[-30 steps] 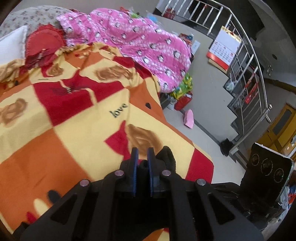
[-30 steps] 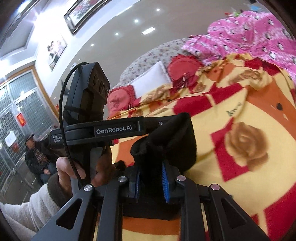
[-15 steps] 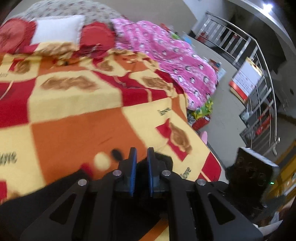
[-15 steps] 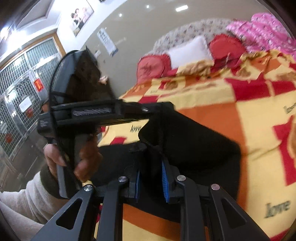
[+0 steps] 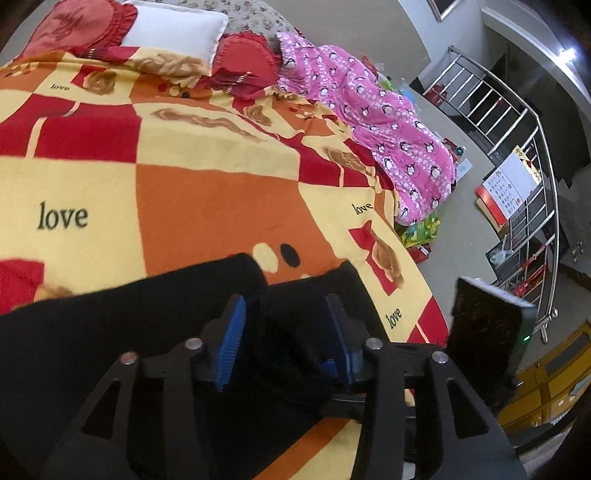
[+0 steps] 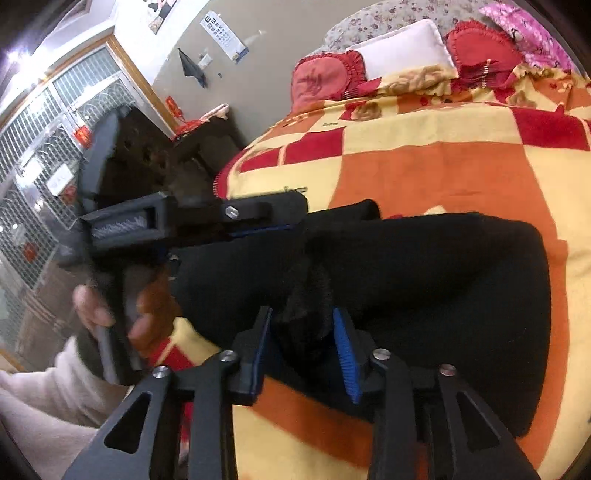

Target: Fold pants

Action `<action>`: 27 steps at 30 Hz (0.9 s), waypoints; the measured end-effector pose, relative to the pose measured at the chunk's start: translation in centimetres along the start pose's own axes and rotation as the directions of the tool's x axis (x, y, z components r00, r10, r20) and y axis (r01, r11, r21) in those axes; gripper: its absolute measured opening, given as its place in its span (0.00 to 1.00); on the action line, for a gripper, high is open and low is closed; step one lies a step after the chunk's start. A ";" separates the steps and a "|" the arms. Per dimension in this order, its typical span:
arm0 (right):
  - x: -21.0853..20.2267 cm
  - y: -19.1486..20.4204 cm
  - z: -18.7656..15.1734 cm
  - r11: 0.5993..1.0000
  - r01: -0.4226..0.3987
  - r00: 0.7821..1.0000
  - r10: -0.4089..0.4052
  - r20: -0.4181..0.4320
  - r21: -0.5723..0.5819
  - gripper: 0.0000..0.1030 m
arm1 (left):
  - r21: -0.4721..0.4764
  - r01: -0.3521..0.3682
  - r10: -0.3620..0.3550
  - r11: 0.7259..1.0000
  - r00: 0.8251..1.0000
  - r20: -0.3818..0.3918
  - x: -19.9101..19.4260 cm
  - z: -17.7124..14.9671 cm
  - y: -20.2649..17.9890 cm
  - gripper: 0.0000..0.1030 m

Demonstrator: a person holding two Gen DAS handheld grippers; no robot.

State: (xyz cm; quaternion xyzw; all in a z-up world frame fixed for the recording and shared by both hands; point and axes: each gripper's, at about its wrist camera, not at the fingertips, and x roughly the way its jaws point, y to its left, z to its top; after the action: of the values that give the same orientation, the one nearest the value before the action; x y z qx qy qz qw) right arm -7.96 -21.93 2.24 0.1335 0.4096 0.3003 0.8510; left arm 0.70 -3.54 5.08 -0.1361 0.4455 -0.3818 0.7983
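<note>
The black pants (image 5: 110, 332) lie spread on the patterned blanket (image 5: 207, 192) at its near edge; in the right wrist view the pants (image 6: 443, 280) form a wide dark slab. My left gripper (image 5: 284, 339) is open, its blue pads on either side of the black cloth. My right gripper (image 6: 304, 350) is open too, with a bunched fold of the pants standing loose between its pads. The left gripper also shows in the right wrist view (image 6: 258, 218), held by a hand at the pants' left end.
A pink penguin-print quilt (image 5: 388, 122) lies along the bed's right side. Red cushions (image 5: 247, 66) and a white pillow (image 5: 173, 33) are at the head. Beyond the bed edge are floor clutter and a steel railing (image 5: 517, 155). A dark cabinet (image 6: 155, 147) stands left.
Both grippers were shut on the pants and carried them down onto the blanket. Now both have opened and the pants lie on the bed.
</note>
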 end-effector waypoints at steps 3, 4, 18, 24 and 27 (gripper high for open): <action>-2.3 0.6 -0.2 1.000 -0.005 0.999 0.006 0.038 -0.031 0.41 | -0.013 0.000 0.000 1.000 1.000 -0.013 0.0 -0.9 0.4 0.48; -3.1 0.6 -0.2 0.999 0.009 0.998 -0.007 0.058 -0.038 0.41 | -0.014 -0.005 0.005 1.000 1.000 -0.018 0.0 -1.2 0.4 0.48; 0.5 -4.1 2.7 0.973 0.229 0.973 -0.228 0.036 -0.025 0.39 | 0.010 -0.022 0.022 1.000 0.998 -0.057 1.0 -3.6 -1.1 0.62; 0.1 -3.6 2.9 0.976 0.216 0.976 -0.214 0.046 -0.039 0.41 | 0.005 -0.051 0.051 0.999 0.998 -0.048 0.8 -3.7 -1.3 0.71; -2.4 -3.8 2.3 0.963 0.266 0.961 -0.263 0.083 -0.033 0.41 | 0.000 -0.057 0.057 0.998 0.997 -0.046 1.1 -3.8 -1.6 0.74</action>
State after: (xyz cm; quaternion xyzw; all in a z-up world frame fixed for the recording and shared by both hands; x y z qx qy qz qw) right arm -5.82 -26.37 3.39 0.0705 0.3835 0.1874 0.9016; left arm -2.86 -4.93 3.19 -0.1148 0.4675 -0.3616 0.7984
